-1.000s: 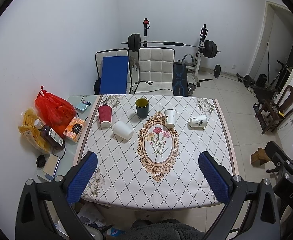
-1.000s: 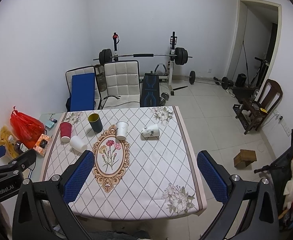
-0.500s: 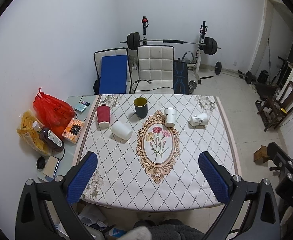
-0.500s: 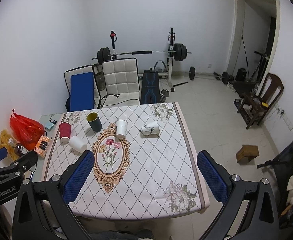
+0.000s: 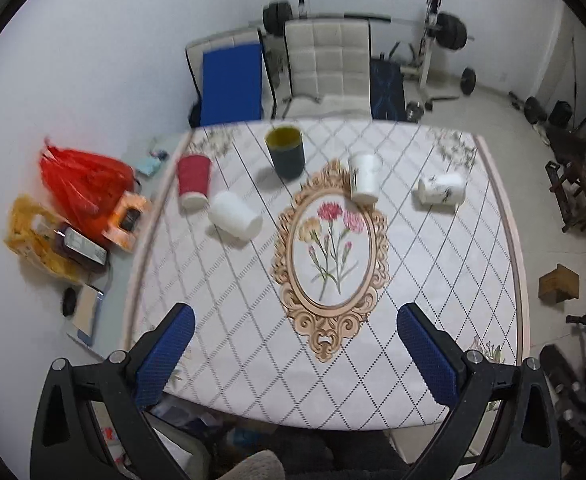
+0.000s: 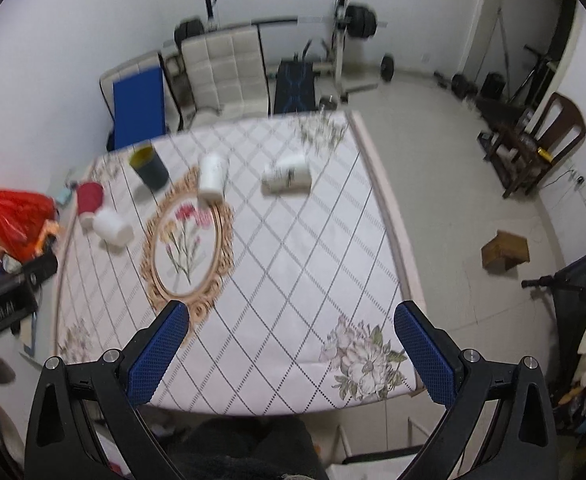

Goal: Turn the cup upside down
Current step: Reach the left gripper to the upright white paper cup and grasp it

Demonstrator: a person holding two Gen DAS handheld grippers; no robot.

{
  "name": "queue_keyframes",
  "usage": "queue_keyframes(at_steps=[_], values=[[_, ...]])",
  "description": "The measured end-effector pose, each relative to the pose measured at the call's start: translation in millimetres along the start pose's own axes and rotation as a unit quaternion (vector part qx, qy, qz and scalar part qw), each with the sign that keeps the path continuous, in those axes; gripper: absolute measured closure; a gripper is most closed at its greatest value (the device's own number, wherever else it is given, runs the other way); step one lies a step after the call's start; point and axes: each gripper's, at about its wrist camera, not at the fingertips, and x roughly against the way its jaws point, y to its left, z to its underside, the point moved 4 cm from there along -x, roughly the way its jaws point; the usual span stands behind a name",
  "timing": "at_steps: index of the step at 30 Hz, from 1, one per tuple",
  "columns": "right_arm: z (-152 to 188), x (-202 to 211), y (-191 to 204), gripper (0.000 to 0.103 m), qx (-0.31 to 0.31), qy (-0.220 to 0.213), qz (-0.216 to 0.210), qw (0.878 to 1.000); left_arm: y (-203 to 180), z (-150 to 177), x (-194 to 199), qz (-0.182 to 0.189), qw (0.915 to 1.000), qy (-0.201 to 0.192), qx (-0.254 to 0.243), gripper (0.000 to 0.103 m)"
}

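Observation:
Several cups stand on the far half of a table with a diamond-patterned cloth (image 5: 433, 280). A dark cup (image 5: 285, 152) with a yellow inside stands upright. A red cup (image 5: 193, 180) and a white printed cup (image 5: 365, 178) stand mouth up. A plain white cup (image 5: 235, 216) and a white printed cup (image 5: 441, 192) lie on their sides. The same cups show in the right wrist view: dark (image 6: 149, 166), red (image 6: 89, 202), white upright (image 6: 212, 176), lying plain (image 6: 113, 228), lying printed (image 6: 287, 174). My left gripper (image 5: 297, 352) and right gripper (image 6: 289, 348) are open and empty above the table's near edge.
A red bag (image 5: 81, 184), a yellow bag (image 5: 37, 236) and small items lie on a side surface left of the table. Two chairs (image 5: 325, 64) stand behind it, with a barbell rack beyond. A wooden box (image 6: 505, 250) sits on the floor to the right.
Both grippers have moved forward and lower toward the table, so the cups look larger. The views tilt and blur with the motion. Both stay open and empty.

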Motion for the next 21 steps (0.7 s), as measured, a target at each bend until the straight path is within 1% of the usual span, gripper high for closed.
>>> queue_keyframes(at_steps=[4, 5, 7, 10, 15, 19, 21], values=[[10.9, -64.3, -14.4, 0.000, 0.000, 0.041, 0.009, 0.999, -5.6, -8.7, -48.3, 0.000, 0.9990, 0.045, -0.005, 0.000], [13.8, -83.2, -19.8, 0.000, -0.002, 0.052, 0.010, 0.999, -7.8, -12.0, -58.0, -0.002, 0.9987, 0.050, -0.009, 0.000], [15.4, -108.2, -23.8, 0.000, -0.008, 0.073, 0.012, 0.997, -11.9, -19.6, -76.3, -0.005, 0.9980, 0.061, -0.018, 0.000], [14.7, -142.9, -25.2, 0.000, -0.019, 0.103, 0.015, 0.994, -18.7, -35.2, -106.4, 0.001, 0.9959, 0.085, -0.031, 0.000], [7.7, -198.3, -25.0, 0.000, -0.042, 0.147, 0.033, 0.988, -33.2, -72.6, -159.8, 0.013, 0.9910, 0.120, -0.059, 0.000], [5.5, -240.7, -21.5, 0.000, -0.061, 0.187, 0.042, 0.980, -43.5, -103.5, -198.0, 0.035, 0.9860, 0.150, -0.064, 0.000], [1.6, -260.5, -17.8, 0.000, -0.067, 0.202, 0.041, 0.976, -48.6, -117.3, -212.8, 0.039, 0.9844, 0.158, -0.067, 0.000]])
